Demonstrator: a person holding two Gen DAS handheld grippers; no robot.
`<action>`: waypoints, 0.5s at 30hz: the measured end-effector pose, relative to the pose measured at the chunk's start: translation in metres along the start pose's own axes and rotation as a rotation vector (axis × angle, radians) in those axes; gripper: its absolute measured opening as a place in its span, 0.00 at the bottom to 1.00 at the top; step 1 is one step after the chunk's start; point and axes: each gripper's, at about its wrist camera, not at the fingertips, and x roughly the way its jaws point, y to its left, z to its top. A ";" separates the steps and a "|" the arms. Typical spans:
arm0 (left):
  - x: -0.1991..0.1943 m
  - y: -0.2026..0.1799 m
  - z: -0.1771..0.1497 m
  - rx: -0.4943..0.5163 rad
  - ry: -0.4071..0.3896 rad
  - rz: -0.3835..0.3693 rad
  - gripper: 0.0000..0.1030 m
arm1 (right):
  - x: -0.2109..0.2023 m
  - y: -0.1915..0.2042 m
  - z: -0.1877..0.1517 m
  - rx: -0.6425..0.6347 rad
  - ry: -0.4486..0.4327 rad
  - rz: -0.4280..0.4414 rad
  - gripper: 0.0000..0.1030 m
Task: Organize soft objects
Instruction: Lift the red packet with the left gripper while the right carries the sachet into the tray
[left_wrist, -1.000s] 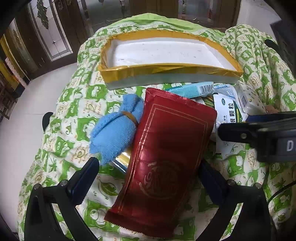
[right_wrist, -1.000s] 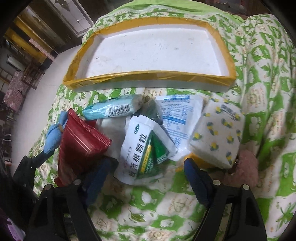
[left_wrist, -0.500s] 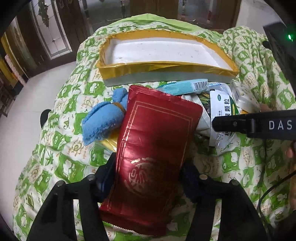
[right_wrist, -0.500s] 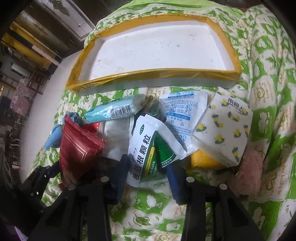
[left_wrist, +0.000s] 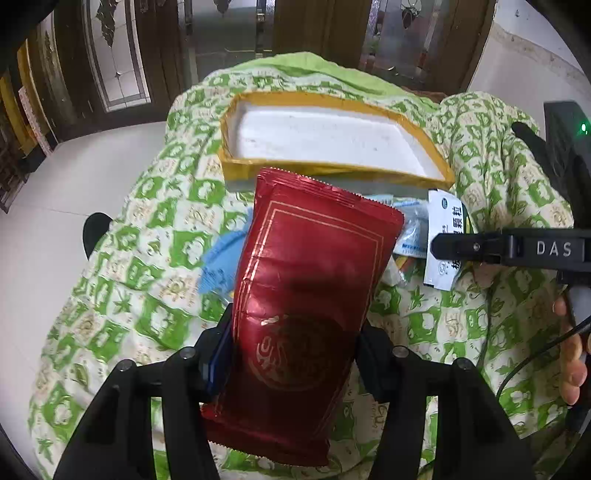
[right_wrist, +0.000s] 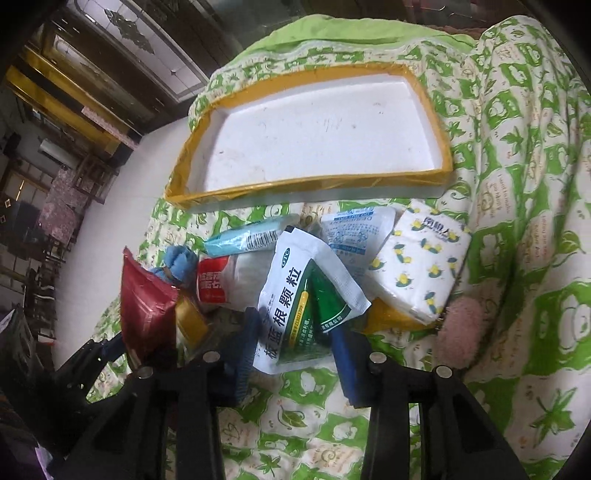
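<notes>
My left gripper (left_wrist: 295, 354) is shut on a dark red foil pouch (left_wrist: 306, 295) and holds it lifted above the green quilt, in front of the white foam tray with a gold rim (left_wrist: 332, 168). My right gripper (right_wrist: 295, 347) is shut on a white and green medicine sachet (right_wrist: 295, 306), also lifted off the pile. The red pouch also shows in the right wrist view (right_wrist: 144, 299) at left. The tray (right_wrist: 306, 182) is empty.
A pile lies on the quilt (right_wrist: 517, 184) before the tray: a teal packet (right_wrist: 243, 240), a blue cloth roll (right_wrist: 179, 264), a white leaflet sachet (right_wrist: 354, 232), a lemon-print tissue pack (right_wrist: 421, 266), a gold item (right_wrist: 190, 321), a pink fluffy thing (right_wrist: 461, 328).
Both grippers closed from open, the left on the red pouch and the right on the medicine sachet. Both then rose, lifting their packets off the pile.
</notes>
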 end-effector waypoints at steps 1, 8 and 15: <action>-0.003 0.001 0.002 -0.002 0.001 -0.001 0.55 | -0.004 -0.001 0.000 0.001 -0.005 0.002 0.40; -0.018 0.011 0.016 -0.045 -0.019 -0.009 0.55 | -0.015 0.001 0.002 -0.006 -0.030 0.010 0.40; -0.022 0.002 0.038 -0.018 -0.046 0.018 0.55 | -0.028 0.009 0.016 -0.048 -0.061 -0.006 0.40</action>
